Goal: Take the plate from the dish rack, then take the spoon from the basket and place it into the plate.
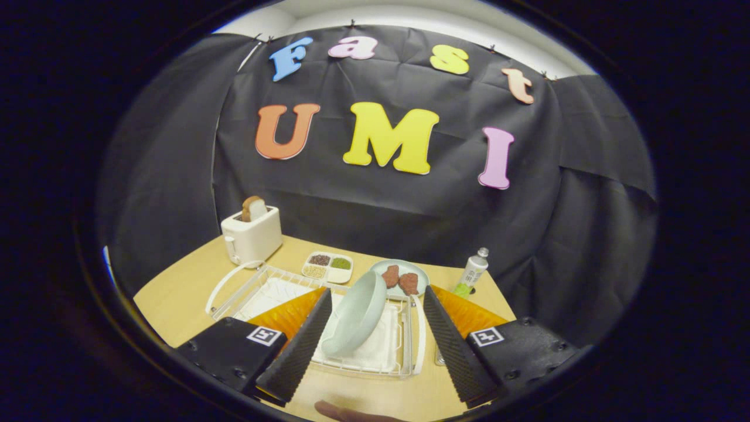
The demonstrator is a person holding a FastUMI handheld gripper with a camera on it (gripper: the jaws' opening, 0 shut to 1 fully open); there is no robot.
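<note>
In the gripper view, the gripper [373, 334] is hovering above a wooden table [176, 299] with its two ribbed fingers [299, 346] spread wide apart, gripping nothing. Between them a pale green plate [355, 313] is leaning tilted on edge in a white wire dish rack [263, 287] lined with a white cloth; neither finger is touching it. Beyond the rack, a small divided dish of grains [328, 266] is sitting beside a second plate holding two brown pieces of food [400, 278]. A white toaster [252, 235] with a slice of bread is standing further off, and a small bottle [472, 271] is standing near the wall. The spoon and basket cannot be made out.
</note>
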